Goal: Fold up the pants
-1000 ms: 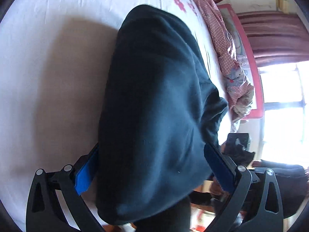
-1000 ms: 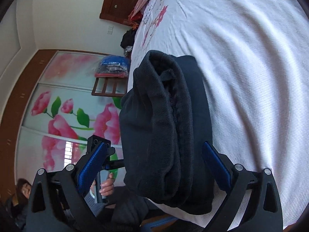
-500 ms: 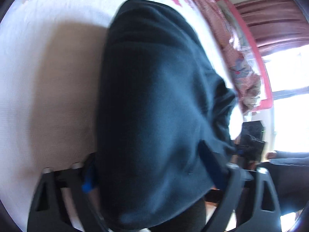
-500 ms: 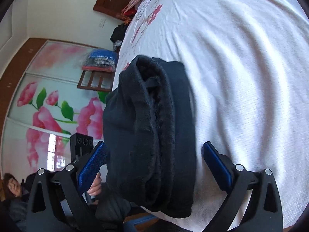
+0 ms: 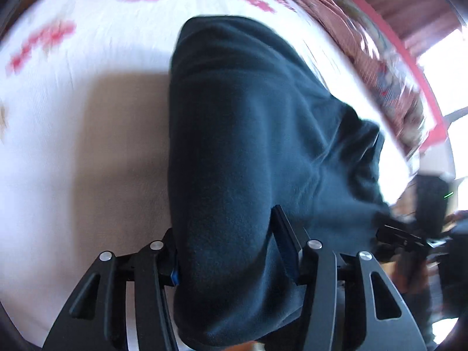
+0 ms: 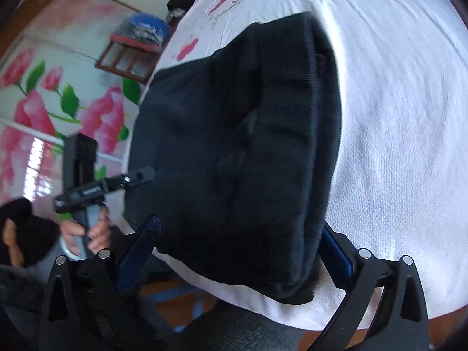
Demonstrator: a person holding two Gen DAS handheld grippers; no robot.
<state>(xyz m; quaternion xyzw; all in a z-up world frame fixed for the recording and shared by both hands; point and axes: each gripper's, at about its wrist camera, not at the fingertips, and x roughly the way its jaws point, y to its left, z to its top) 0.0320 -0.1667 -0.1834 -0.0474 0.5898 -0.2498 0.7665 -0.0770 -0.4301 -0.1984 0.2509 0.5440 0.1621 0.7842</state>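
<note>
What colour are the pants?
The pants are very dark, blue-black; the left wrist view shows it best.

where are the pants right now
The folded dark pants lie on the white bed sheet, filling the middle of both wrist views, between each gripper's fingers.

Dark navy fleece pants, folded into a thick layered bundle, lying on the white bed, near its edge
</note>
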